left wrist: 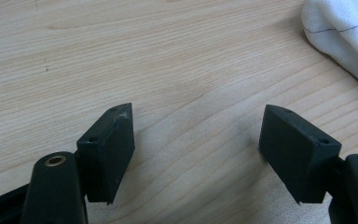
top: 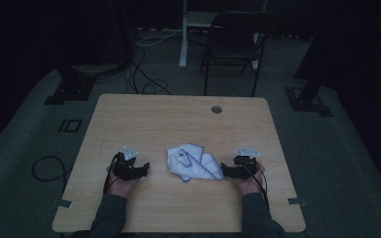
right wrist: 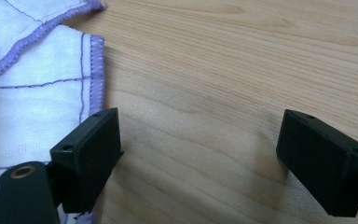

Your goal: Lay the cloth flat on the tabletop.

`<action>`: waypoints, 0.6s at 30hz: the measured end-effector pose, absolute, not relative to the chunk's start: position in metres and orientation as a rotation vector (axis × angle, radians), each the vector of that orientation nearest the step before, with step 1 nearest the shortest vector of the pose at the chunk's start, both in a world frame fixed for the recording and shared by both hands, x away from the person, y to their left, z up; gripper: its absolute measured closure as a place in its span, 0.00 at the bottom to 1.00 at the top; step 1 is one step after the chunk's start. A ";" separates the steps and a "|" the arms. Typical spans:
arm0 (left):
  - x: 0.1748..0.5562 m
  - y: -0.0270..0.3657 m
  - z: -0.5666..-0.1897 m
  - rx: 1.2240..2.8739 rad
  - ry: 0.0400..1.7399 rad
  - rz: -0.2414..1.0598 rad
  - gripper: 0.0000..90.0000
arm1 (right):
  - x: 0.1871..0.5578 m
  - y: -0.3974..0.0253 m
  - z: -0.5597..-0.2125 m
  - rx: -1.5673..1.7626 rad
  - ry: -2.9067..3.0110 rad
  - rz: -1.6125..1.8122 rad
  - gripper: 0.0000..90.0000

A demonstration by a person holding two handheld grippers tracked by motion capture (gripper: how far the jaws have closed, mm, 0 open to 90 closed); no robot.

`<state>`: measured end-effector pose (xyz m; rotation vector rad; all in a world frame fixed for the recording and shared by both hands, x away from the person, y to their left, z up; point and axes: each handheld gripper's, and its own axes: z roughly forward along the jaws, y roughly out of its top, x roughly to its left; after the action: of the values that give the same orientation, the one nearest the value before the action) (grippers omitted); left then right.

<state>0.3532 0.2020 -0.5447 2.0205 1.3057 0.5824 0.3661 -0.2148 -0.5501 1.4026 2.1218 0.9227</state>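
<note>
A crumpled white cloth [top: 193, 162] with purple stitched edging lies on the wooden surface [top: 178, 119], a little toward the person's side of its middle. The left claw [top: 138, 167] rests at about nine o'clock of the cloth, apart from it, and the right claw [top: 226, 171] sits at about four o'clock, right at the cloth's hem. Both claws stand with their jaws wide apart and nothing between them.

In the left gripper view the left claw [left wrist: 198, 140] points at bare wood, with the cloth [left wrist: 345, 37] off at its two o'clock, near but not touching. In the right gripper view the right claw [right wrist: 200, 144] also frames bare wood, while the purple hem of the cloth [right wrist: 37, 88] runs down to its left jaw, which appears to rest on or just over the fabric.

The step in hand looks like taking hold of the cloth to spread or fold it. To do this well, each claw would best approach a hemmed corner rather than the bunched middle, slide one jaw low along the surface under the edge, and close on a single layer. The right claw needs a small shift toward nine o'clock; the left has farther to travel.
</note>
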 end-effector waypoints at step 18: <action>0.350 0.201 -0.543 2.027 1.289 0.571 0.39 | 0.365 -0.220 -0.545 1.388 2.156 0.917 0.34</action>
<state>0.3500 0.2011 -0.5433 2.0273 1.2893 0.5707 0.3649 -0.2203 -0.5453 1.3875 2.1556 0.9171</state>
